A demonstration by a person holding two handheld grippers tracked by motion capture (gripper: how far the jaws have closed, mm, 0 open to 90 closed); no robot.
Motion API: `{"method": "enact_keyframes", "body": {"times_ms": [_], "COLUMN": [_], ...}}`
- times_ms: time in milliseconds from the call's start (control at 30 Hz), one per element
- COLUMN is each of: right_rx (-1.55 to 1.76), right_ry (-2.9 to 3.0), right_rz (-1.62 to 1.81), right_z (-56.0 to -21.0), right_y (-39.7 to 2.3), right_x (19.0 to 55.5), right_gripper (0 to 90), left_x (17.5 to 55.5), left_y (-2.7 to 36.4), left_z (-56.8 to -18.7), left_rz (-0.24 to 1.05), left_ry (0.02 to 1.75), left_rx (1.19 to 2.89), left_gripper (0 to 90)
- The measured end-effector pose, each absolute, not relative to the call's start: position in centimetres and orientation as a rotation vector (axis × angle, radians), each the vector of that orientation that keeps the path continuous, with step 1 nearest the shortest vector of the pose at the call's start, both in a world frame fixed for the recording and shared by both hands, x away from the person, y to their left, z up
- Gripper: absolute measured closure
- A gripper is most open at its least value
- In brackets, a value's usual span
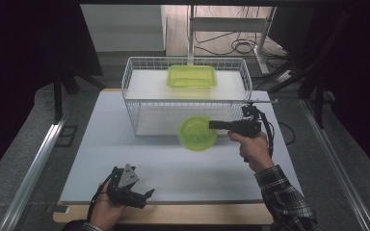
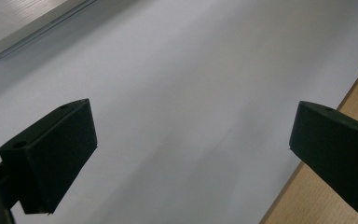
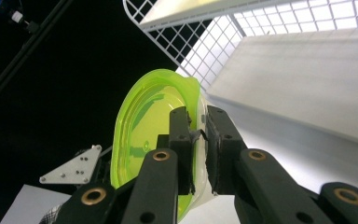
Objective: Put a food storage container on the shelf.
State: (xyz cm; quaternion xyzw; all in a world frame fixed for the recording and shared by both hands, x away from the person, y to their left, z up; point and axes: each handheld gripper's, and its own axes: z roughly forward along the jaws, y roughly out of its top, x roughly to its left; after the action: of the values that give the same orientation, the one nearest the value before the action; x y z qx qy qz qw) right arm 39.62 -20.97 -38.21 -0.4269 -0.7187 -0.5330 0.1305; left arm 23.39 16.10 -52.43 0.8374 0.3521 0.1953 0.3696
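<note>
in the high view the right gripper sits right of centre, pointing toward the left of the frame, its jaws clamped on the rim of a round translucent lime-green plastic bowl. the bowl is held up off the white worktop, just in front of the near wall of a white wire basket that stands at the far middle of the worktop. in the right gripper view the right gripper has its two black jaws drawn narrow – the bowl stands on edge between them, its rim pinched, its hollow side facing the left of the frame, with the basket mesh in the upper part of the picture behind it.

a rectangular lime-green plastic container lies inside the basket, toward its far side, well apart from the bowl.

the left gripper is at the lower left of the high view, near the front edge of the worktop, held in a hand. in the left gripper view the left gripper has its jaws spread wide, nothing between them – bare white worktop beneath, and the wooden edge at the lower right.
</note>
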Motion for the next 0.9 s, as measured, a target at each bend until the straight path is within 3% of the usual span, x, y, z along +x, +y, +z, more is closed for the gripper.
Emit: {"method": "enact_keyframes", "body": {"times_ms": [900], "right_rx": [-1.244], "right_ry": [-2.087], "right_rz": [-1.648], "right_z": [-33.1], "right_y": [-20.8], "right_x": [41.5], "right_gripper": [81.4], "left_x": [23.4], "left_y": [16.0], "left_z": [-52.5], "left_rz": [0.496], "left_ry": [0.899], "left_rx": [2.154], "left_gripper": [0.4]}}
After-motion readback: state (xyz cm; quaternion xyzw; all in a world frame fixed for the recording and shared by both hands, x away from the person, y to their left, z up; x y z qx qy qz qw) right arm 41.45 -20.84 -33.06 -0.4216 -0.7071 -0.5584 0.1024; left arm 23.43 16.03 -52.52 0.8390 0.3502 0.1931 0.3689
